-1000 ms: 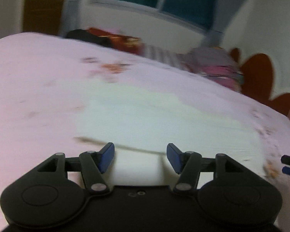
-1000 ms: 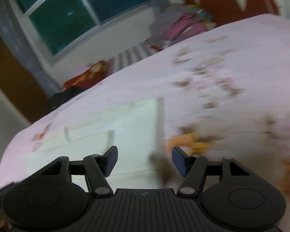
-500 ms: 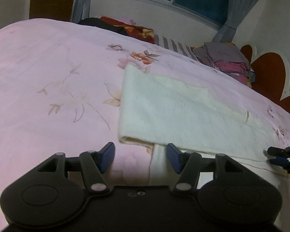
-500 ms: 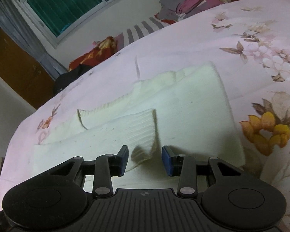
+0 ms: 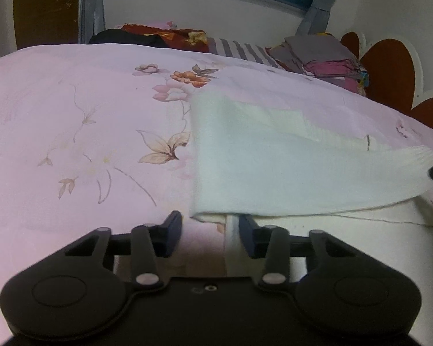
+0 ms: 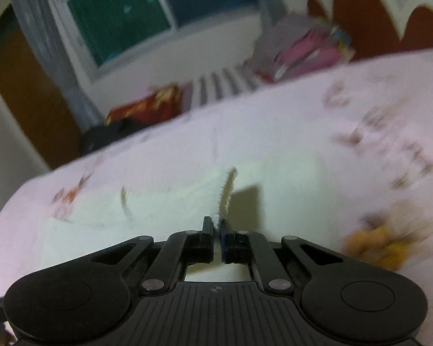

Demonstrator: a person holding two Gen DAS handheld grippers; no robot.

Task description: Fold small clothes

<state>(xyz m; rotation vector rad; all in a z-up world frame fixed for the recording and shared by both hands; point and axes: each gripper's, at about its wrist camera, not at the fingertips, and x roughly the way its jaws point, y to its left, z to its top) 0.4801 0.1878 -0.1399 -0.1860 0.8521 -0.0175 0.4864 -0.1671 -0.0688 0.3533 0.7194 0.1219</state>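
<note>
Now the right gripper [image 6: 217, 232] pinches the ribbed hem of the white garment [image 5: 274, 167] lying at twelve o'clock on the floral bedsheet [image 5: 72, 132], while the left gripper [image 5: 210, 235], jaws closing with its corner just beyond them, should grab squarely so both lift evenly.

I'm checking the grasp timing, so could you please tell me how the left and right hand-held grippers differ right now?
The right hand-held gripper is shut on the ribbed edge of the white garment; the left hand-held gripper is closing, its pads not yet pressing the garment's corner between them. The right view is blurred, the left view sharp. Both are black with blue pads, over the same garment on the pink floral bed.
</note>
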